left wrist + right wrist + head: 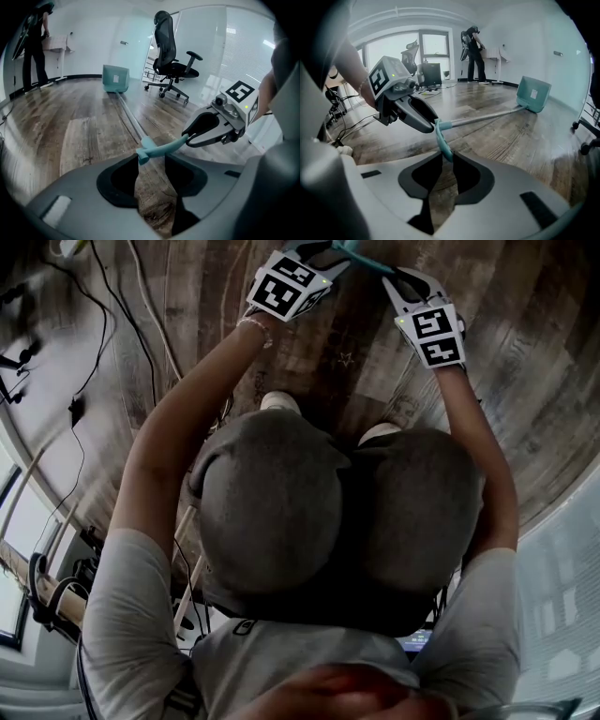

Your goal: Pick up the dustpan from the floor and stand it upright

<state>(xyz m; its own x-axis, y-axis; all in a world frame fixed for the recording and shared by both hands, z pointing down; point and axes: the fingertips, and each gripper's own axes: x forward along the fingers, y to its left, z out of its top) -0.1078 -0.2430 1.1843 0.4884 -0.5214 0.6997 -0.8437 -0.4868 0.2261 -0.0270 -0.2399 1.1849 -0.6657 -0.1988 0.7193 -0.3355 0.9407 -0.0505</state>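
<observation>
The teal plastic dustpan [116, 78] is resting on the brown wooden plank floor [84, 126], well apart from both grippers, its long grey metal pole [127, 115] running back to a curved teal plastic grip [442, 138]. The right gripper [446, 158] is pinching that grip between its jaws. The left gripper [151, 160] is standing spread, the grip's collar just beside its jaw tips

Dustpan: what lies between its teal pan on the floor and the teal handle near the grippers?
A long thin grey pole joins the pan to the handle, over the wooden floor; the right gripper view shows it plainly.
</observation>
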